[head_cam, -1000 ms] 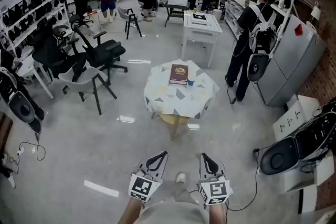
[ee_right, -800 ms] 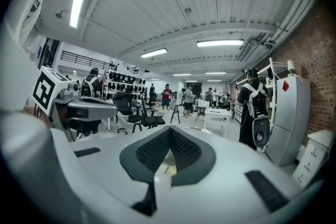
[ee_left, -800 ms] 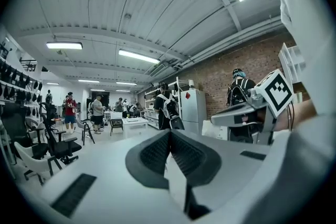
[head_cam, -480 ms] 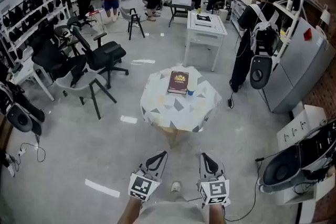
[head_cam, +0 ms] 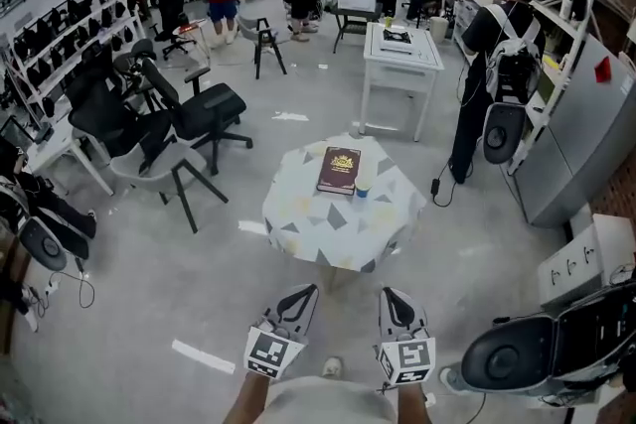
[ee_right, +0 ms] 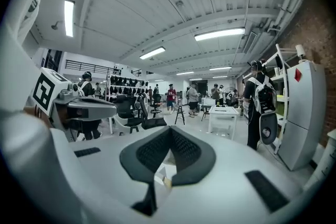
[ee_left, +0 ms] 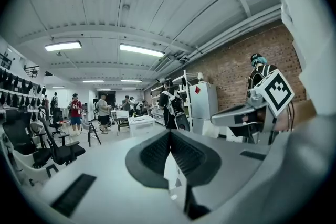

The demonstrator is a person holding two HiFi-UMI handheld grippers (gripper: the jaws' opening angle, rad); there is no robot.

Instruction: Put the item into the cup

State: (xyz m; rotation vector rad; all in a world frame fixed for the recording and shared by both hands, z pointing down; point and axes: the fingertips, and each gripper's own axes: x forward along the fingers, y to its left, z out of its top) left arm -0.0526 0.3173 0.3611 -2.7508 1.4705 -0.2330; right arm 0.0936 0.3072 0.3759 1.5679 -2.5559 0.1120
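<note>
In the head view a round table with a patterned cloth point(head_cam: 318, 223) stands a few steps ahead. A dark red book point(head_cam: 339, 170) lies on its far half, and a small blue cup point(head_cam: 363, 187) stands just right of the book. My left gripper point(head_cam: 309, 290) and right gripper point(head_cam: 387, 293) are held side by side at the bottom edge, well short of the table. Both are shut with nothing between the jaws. The left gripper point(ee_left: 169, 136) and right gripper point(ee_right: 170, 132) show closed pads in their own views, pointing across the room.
Black office chairs point(head_cam: 199, 109) stand to the left of the table and a white table point(head_cam: 401, 55) behind it. A person with a backpack point(head_cam: 497, 55) stands at the right by a grey cabinet point(head_cam: 581, 134). Black equipment point(head_cam: 537, 357) sits at lower right.
The round table has come nearer and lower in the head view as I walk toward it. Both grippers stay shut in the same pose.
</note>
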